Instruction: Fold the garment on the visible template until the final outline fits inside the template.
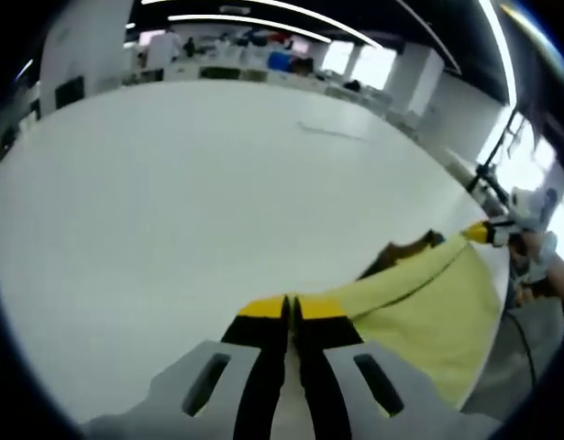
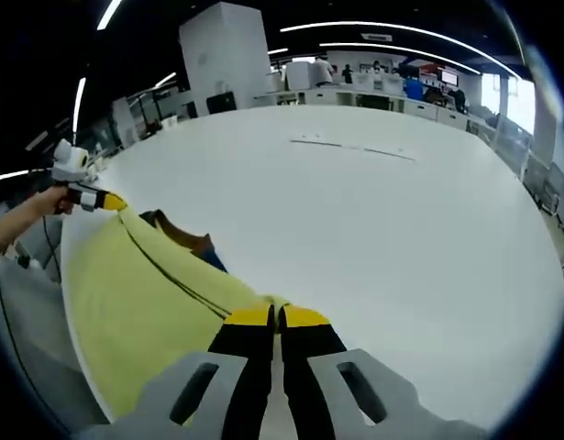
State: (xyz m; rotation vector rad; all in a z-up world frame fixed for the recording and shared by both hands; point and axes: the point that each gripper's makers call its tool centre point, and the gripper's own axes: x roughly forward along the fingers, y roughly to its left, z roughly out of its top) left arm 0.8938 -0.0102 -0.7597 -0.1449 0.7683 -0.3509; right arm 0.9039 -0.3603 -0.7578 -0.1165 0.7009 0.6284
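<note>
A yellow garment (image 1: 428, 312) is stretched taut between my two grippers along the white table's (image 1: 199, 211) near edge. In the left gripper view my left gripper (image 1: 292, 307) is shut on one end of its upper hem. At the far right, my right gripper (image 1: 483, 233) grips the other end, with a hand behind it. In the right gripper view my right gripper (image 2: 278, 316) is shut on the garment (image 2: 135, 302), and the left gripper (image 2: 107, 200) holds the far end at the left. A brown and blue patch (image 2: 185, 236) shows behind the hem. Faint thin line marks (image 2: 355, 147) lie far across the table.
The big white table (image 2: 382, 247) spreads ahead of both grippers. Grey floor (image 2: 34, 312) and a dark cable lie beyond its edge under the garment. Far off stand a white pillar (image 2: 225, 50), desks with clutter (image 2: 392, 82) and bright windows.
</note>
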